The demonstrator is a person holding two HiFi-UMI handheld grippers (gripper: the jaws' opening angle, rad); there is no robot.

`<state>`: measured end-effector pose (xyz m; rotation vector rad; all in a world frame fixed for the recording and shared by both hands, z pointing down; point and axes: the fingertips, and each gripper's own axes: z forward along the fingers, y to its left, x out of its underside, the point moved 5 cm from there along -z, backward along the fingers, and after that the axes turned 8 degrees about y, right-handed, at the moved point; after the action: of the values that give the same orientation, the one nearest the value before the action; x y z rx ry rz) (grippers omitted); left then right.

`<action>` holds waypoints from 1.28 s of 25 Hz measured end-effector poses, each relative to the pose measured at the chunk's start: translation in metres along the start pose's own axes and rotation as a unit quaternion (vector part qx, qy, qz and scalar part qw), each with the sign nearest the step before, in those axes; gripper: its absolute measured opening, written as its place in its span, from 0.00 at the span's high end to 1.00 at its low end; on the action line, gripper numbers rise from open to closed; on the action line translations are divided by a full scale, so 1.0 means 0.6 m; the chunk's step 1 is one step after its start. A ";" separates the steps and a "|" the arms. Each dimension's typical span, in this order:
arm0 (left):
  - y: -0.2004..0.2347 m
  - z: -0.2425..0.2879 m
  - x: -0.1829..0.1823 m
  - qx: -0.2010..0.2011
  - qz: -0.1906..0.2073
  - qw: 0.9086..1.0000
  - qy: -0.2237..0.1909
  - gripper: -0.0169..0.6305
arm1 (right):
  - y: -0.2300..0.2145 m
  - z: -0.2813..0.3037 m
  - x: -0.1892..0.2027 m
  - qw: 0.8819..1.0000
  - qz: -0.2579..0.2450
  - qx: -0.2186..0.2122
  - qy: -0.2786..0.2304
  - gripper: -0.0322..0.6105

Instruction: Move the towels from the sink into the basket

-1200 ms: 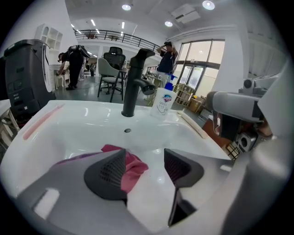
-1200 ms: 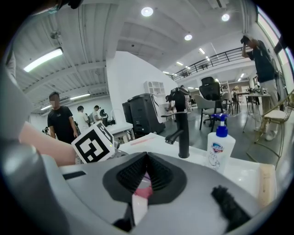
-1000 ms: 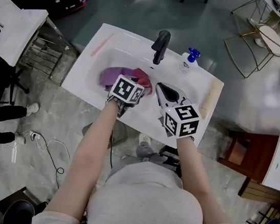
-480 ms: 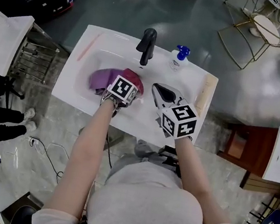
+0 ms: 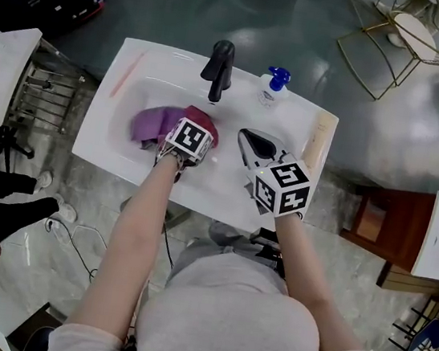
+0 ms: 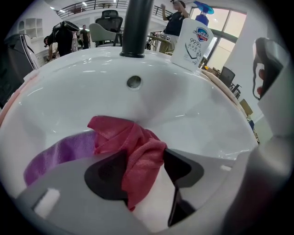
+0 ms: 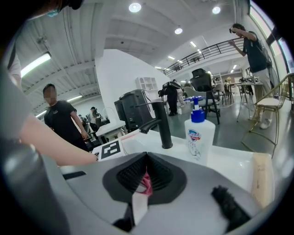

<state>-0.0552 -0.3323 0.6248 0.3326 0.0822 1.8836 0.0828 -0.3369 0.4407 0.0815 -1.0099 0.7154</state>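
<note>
A red towel (image 5: 204, 118) (image 6: 133, 151) lies bunched in the white sink (image 5: 96, 133), partly on top of a purple towel (image 5: 149, 123) (image 6: 59, 153). My left gripper (image 6: 144, 172) points steeply down into the basin, under its marker cube (image 5: 190, 140). Its jaws have just been closing and stand open, with a fold of the red towel hanging between the pads. To the right, over the sink's front rim, my right gripper (image 5: 250, 140) (image 7: 146, 176) is shut and holds nothing that I can make out. No basket is in view.
A black faucet (image 5: 216, 69) (image 6: 135, 27) stands at the back of the sink, with a blue-capped soap bottle (image 5: 270, 88) (image 7: 198, 135) to its right. A beige bar (image 5: 317, 144) lies on the right ledge and a pink stick (image 5: 126, 75) on the left. Wire chairs (image 5: 400, 46) stand far right.
My left gripper has sunk into the basin and tipped down onto the red towel. The right gripper has shifted only slightly.
</note>
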 end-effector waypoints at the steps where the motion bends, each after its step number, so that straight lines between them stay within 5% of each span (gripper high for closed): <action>1: 0.004 0.001 -0.002 -0.009 0.001 1.000 -0.003 0.57 | -0.002 0.000 0.001 1.000 0.001 0.000 0.000 0.92; 6: 0.023 0.003 -0.001 -0.035 -0.005 0.999 -0.008 0.72 | -0.005 0.002 0.004 1.000 0.004 -0.003 0.002 0.92; 12: 0.012 0.004 0.000 -0.018 -0.021 1.000 -0.015 0.83 | -0.009 -0.003 0.006 1.000 0.004 -0.008 0.001 0.92; 32: -0.007 -0.078 0.002 -0.007 -0.039 0.994 -0.097 0.85 | 0.044 -0.003 -0.006 0.999 -0.014 -0.030 -0.012 0.92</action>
<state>-0.0639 -0.3249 0.5794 0.4950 -0.0485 1.7640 0.0675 -0.3176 0.4299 0.0527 -1.0497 0.6598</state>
